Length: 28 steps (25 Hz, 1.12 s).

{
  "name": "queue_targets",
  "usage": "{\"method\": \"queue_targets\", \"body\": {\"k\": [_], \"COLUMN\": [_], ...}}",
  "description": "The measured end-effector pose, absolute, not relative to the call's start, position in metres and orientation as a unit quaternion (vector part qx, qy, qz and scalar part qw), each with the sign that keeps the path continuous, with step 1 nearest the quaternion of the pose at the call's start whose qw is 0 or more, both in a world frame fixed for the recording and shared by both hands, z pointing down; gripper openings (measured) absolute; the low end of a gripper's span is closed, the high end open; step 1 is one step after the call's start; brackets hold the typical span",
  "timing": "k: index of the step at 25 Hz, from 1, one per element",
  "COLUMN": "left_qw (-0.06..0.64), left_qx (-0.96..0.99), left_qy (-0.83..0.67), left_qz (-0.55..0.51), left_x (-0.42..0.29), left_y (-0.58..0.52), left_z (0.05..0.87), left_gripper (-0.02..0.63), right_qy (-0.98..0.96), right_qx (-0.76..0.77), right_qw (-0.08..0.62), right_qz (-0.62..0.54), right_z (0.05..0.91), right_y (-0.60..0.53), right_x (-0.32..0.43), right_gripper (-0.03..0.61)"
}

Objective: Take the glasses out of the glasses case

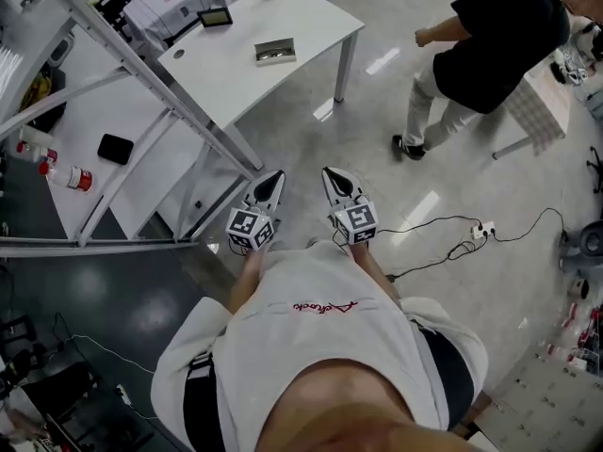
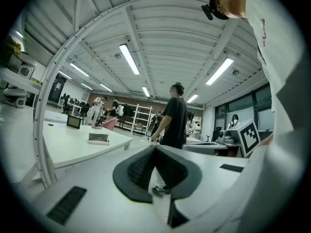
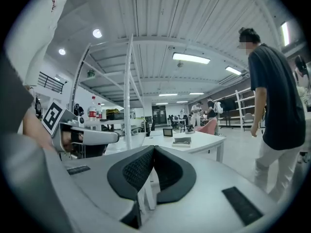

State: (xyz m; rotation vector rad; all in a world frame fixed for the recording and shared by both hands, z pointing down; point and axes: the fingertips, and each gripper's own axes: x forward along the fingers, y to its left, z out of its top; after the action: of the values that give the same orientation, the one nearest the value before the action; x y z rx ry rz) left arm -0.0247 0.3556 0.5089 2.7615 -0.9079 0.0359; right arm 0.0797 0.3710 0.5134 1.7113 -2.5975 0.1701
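Lying flat on the white table (image 1: 306, 17), the case (image 1: 274, 52) sits well ahead of both our grippers, across a stretch of floor. It shows as a small grey oblong, too small for us to tell whether its lid is up or whether glasses are in it. Beyond it on the same table, farther from us, a small dark screen (image 1: 215, 16) stands upright, and past that lies a grey bundle (image 1: 174, 3).

We hold the left gripper (image 1: 272, 177) and the right gripper (image 1: 333, 174) side by side, close in front of our body, both pointing level toward the table. Each has its jaws pressed together at the tips with nothing between them, and neither touches the case.

Just to the left of the left gripper runs a white frame (image 1: 179, 111) of slanted bars, which stands between us and a second table (image 1: 85, 121). On that one, well off to our left, lies a flat black thing (image 1: 115, 148), and nearer its edge are two bottles (image 1: 71, 177) with red on them.

Well off to the right of the right gripper, a person (image 1: 490, 36) in a black top and pale trousers stands on the floor, apart from the table with the case. Nearer us on that side, a power strip (image 1: 482, 230) lies on the floor, with black cables (image 1: 424, 224) looping from it toward our feet.
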Motion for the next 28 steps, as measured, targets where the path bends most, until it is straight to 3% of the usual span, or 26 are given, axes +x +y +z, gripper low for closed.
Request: {"method": "queue_targets", "body": {"k": [16, 28], "left_qw": [0.14, 0.135], "left_qx": [0.936, 0.941], "left_qy": [-0.324, -0.309], "left_qz": [0.009, -0.01], "left_x": [-0.005, 0.017], "left_y": [0.334, 0.22], "left_z": [0.532, 0.525], "left_gripper": [0.0, 0.0], "right_qy": [-0.847, -0.845], "right_qx": [0.527, 0.529], "right_qw": [0.031, 0.045], "right_qz": [0.069, 0.058], "right_z": [0.536, 0.534], "right_y": [0.338, 0.231], "right_x": [0.09, 0.104], "right_gripper": [-0.003, -0.003]}}
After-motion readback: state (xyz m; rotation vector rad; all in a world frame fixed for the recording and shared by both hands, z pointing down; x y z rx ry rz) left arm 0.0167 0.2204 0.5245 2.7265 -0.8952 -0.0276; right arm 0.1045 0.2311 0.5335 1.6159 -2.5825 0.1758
